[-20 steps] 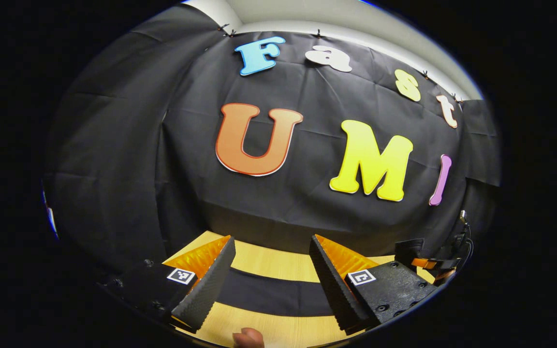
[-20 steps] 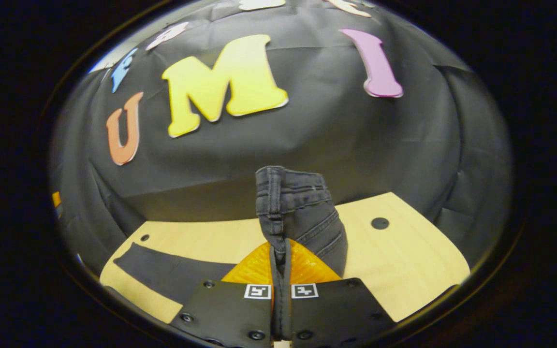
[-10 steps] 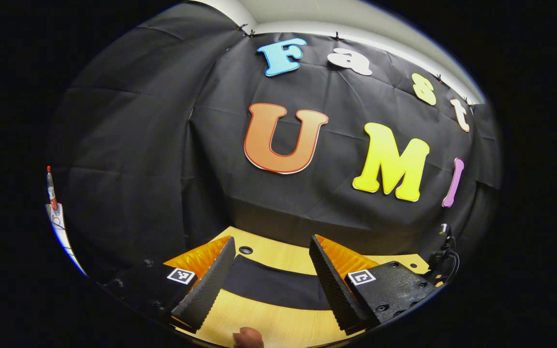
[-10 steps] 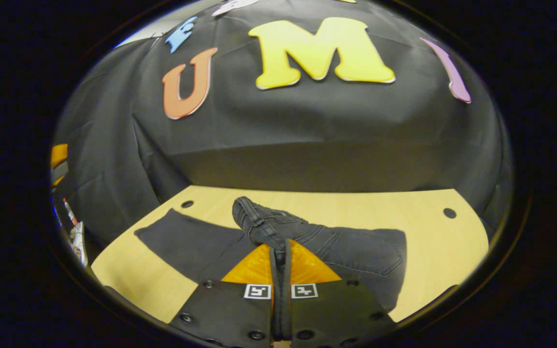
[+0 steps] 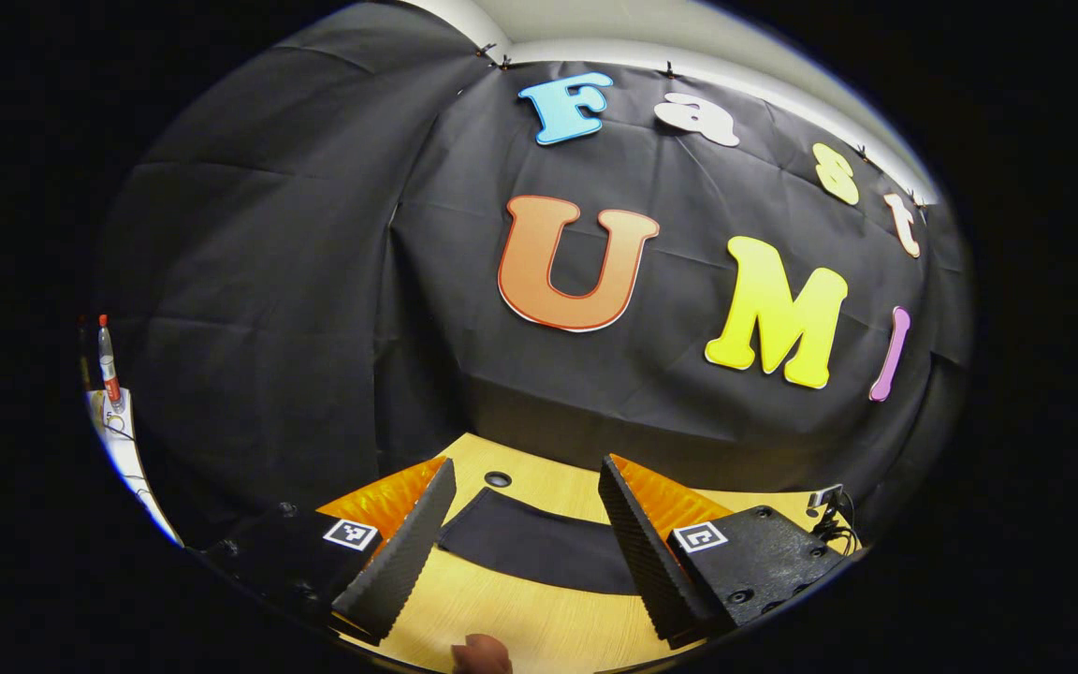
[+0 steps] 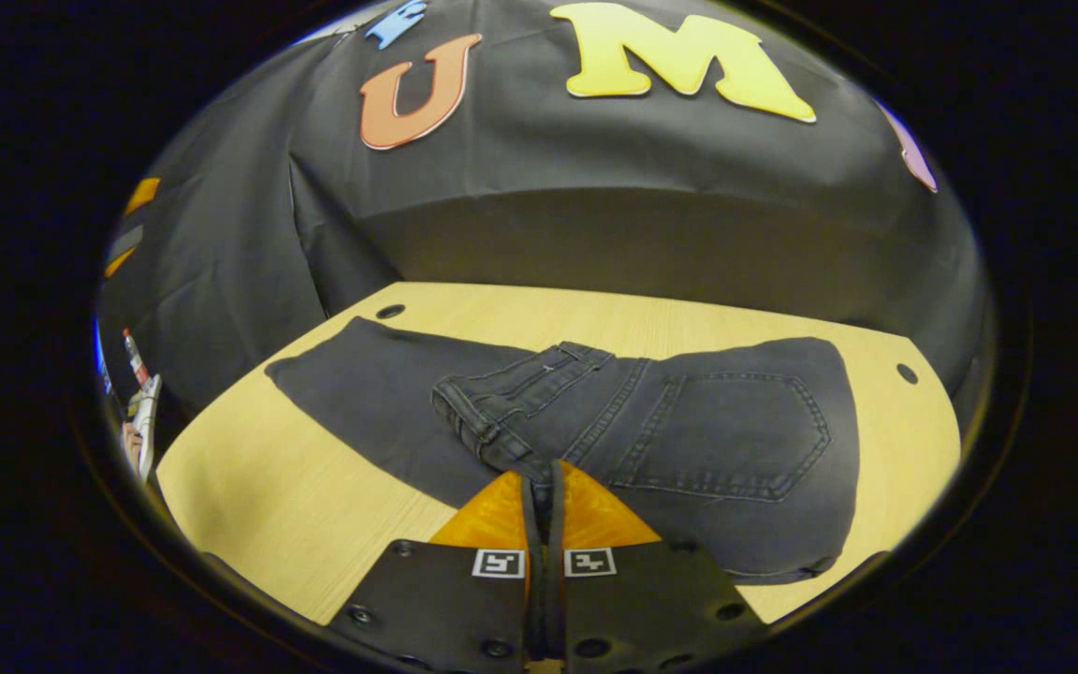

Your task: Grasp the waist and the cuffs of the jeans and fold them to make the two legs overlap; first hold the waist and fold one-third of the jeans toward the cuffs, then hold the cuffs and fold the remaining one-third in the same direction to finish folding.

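While right claw (image 6: 544, 482) pinches jeans (image 6: 689, 440) waist | left claw (image 5: 520, 534) agape

Wooden table (image 6: 258, 487) with round holes; red-capped bottle (image 5: 109, 360) far left.

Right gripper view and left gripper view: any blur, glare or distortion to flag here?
Right gripper view: sharp; fisheye bows the table edges, jeans stitching crisp, even light, no glare. Left gripper view: sharp too, the table's far edge bends, lower rim dim, jeans cuffs a flat dark shape without detail.
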A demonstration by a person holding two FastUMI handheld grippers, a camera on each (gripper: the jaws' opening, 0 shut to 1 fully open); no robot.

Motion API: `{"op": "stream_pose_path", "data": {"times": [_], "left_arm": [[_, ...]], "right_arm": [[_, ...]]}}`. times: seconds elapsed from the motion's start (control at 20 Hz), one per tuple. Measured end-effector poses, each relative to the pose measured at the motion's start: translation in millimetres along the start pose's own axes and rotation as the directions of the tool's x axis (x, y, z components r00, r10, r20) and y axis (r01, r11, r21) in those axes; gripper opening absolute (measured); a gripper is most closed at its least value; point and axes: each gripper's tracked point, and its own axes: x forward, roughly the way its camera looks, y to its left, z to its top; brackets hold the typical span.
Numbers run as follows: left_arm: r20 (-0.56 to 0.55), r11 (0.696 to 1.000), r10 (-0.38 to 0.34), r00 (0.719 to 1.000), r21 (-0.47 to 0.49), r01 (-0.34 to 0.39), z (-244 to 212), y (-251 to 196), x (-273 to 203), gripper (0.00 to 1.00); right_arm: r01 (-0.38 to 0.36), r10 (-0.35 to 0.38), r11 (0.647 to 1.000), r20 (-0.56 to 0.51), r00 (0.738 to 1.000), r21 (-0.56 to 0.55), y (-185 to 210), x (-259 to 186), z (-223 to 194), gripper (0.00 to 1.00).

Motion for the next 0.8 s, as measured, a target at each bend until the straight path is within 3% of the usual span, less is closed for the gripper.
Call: {"op": "stream_pose_path", "data": {"times": [0.05, 0.15, 0.3, 0.45, 0.6, 0.7, 0.8], "left_arm": [[0.001, 1.0, -0.002, 1.0, 0.007, 0.002, 0.3, -0.2, 0.7, 0.98], [-0.007, 1.0, -0.01, 1.0, -0.015, 0.01, -1.6, -2.0, 4.1, 0.99], [-0.033, 0.998, -0.008, 0.999, -0.07, 0.006, -15.7, 2.1, 12.5, 0.98], [-0.128, 0.988, -0.014, 0.992, -0.156, -0.006, -53.0, 5.6, 21.7, 0.99], [-0.249, 0.95, -0.058, 0.967, -0.311, -0.023, -100.6, 3.6, 36.3, 0.98], [-0.364, 0.893, -0.066, 0.929, -0.438, -0.108, -143.2, 8.3, 47.8, 0.99], [-0.443, 0.794, -0.069, 0.894, -0.567, -0.22, -171.2, 21.7, 60.3, 0.98]], "right_arm": [[0.0, 0.0, 1.0, 0.002, 1.0, -0.009, 0.4, -0.5, -3.3, 0.01], [-0.031, 0.031, 0.999, 0.007, 0.999, -0.011, 7.7, 1.2, -3.1, 0.14], [-0.031, 0.032, 0.999, 0.061, 0.998, -0.018, 10.5, -16.0, 20.6, 0.98], [-0.033, 0.036, 0.999, 0.134, 0.99, -0.022, 12.6, -25.4, 52.5, 0.98], [-0.039, 0.044, 0.999, 0.213, 0.976, -0.028, 13.0, -48.9, 92.1, 1.0], [-0.041, 0.048, 0.999, 0.264, 0.963, -0.032, 9.9, -69.1, 117.0, 1.0], [-0.032, 0.037, 0.999, 0.324, 0.945, -0.023, 0.1, -93.4, 141.1, 0.99]]}}
